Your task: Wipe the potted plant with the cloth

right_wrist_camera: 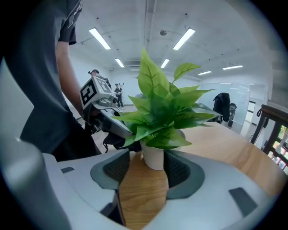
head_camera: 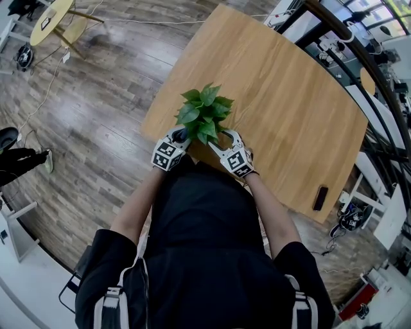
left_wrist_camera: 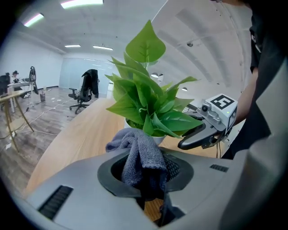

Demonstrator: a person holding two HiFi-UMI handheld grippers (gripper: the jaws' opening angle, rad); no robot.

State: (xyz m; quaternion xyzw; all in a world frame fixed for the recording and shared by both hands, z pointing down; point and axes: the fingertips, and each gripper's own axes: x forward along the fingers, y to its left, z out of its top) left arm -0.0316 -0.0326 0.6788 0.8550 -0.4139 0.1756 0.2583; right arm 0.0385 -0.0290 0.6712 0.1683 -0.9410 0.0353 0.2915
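Observation:
The potted plant (head_camera: 204,114), green leaves in a small white pot (right_wrist_camera: 153,155), stands at the near edge of the wooden table (head_camera: 282,109). My left gripper (head_camera: 172,149) is shut on a grey cloth (left_wrist_camera: 139,155), which bunches up out of the jaws just short of the lower leaves (left_wrist_camera: 148,108). My right gripper (head_camera: 232,154) is open, its jaws standing either side of the pot. The right pad (right_wrist_camera: 181,170) is at the pot's wall and a gap shows on the left side. The left gripper (right_wrist_camera: 104,117) appears close behind the plant in the right gripper view.
A small black flat object (head_camera: 320,198) lies near the table's right edge. A round side table (head_camera: 54,19) and cables are on the floor far left, and a dark railing (head_camera: 379,83) runs along the right. Office chairs (left_wrist_camera: 83,92) stand far off.

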